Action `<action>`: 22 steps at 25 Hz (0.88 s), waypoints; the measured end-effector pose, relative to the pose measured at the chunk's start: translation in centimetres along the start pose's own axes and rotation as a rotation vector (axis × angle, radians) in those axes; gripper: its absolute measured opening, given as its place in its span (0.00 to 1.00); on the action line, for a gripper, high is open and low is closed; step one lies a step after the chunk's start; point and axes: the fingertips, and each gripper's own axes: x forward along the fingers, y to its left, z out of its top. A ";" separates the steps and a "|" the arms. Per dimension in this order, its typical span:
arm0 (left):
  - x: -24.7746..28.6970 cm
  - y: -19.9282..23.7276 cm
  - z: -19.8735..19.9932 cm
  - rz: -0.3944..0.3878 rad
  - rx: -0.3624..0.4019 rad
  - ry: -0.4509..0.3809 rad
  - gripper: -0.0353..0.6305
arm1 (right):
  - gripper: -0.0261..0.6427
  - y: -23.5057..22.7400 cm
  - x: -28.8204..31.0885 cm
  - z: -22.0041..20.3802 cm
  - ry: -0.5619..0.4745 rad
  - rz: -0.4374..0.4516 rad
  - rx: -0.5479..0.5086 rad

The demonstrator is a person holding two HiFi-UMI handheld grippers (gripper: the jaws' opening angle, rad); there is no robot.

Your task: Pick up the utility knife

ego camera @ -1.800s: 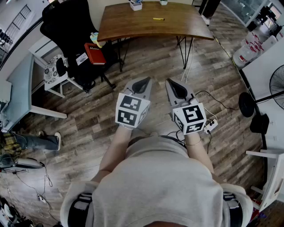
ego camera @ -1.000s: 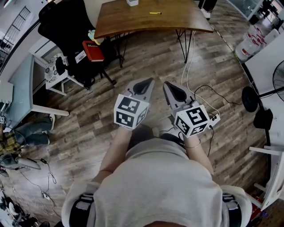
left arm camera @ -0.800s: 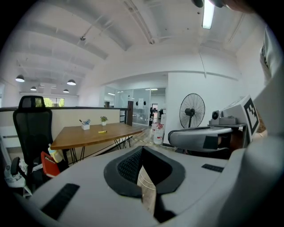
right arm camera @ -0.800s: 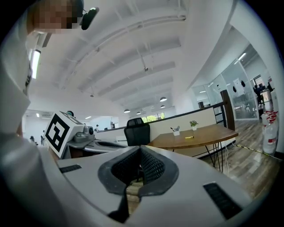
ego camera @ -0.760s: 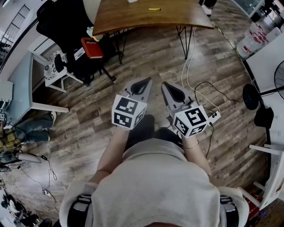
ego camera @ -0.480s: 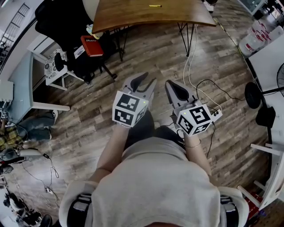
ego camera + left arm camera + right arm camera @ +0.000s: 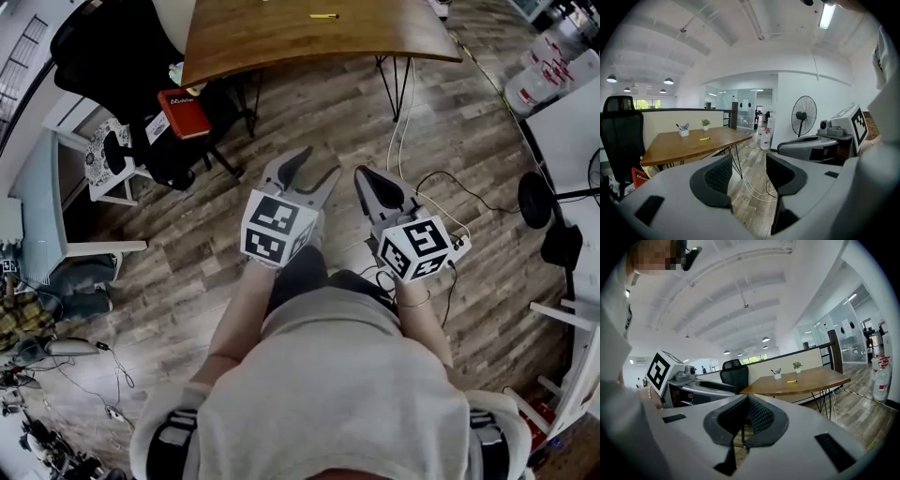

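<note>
The utility knife (image 7: 324,16), small and yellow, lies on the wooden table (image 7: 281,42), about midway along the top and well apart from both grippers. The person stands on the plank floor short of the table's near edge, with both grippers held out toward the table above the floor.

The left gripper (image 7: 321,161) has its jaws spread wide. They have just been opening, and nothing is between them; only floor and a white cable (image 7: 752,187) running from under the table show in the gap. The right gripper (image 7: 364,174) has its jaws pressed together, pad against pad, with nothing held.

In the left gripper view, a white cup (image 7: 684,132) with pens and a small potted plant (image 7: 705,123) stand on the table beyond the knife. In the head view, a black office chair (image 7: 103,47) stands off the table's left end, and a red book (image 7: 183,112) lies on dark things near that end, lower than the tabletop. A standing fan (image 7: 804,116) is off to the table's right.
</note>
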 end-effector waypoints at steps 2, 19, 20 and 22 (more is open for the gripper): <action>1.2 2.5 0.9 0.002 0.001 -0.004 0.39 | 0.06 -0.8 2.6 0.6 0.013 0.011 -0.024; 9.6 15.1 6.1 -0.064 0.025 -0.012 0.37 | 0.06 -8.6 14.9 4.9 0.031 -0.070 -0.048; 9.8 15.4 6.2 -0.067 0.027 -0.012 0.37 | 0.06 -8.8 15.2 5.0 0.030 -0.075 -0.048; 10.2 16.0 6.3 -0.071 0.026 -0.015 0.37 | 0.06 -9.1 15.8 5.2 0.030 -0.083 -0.048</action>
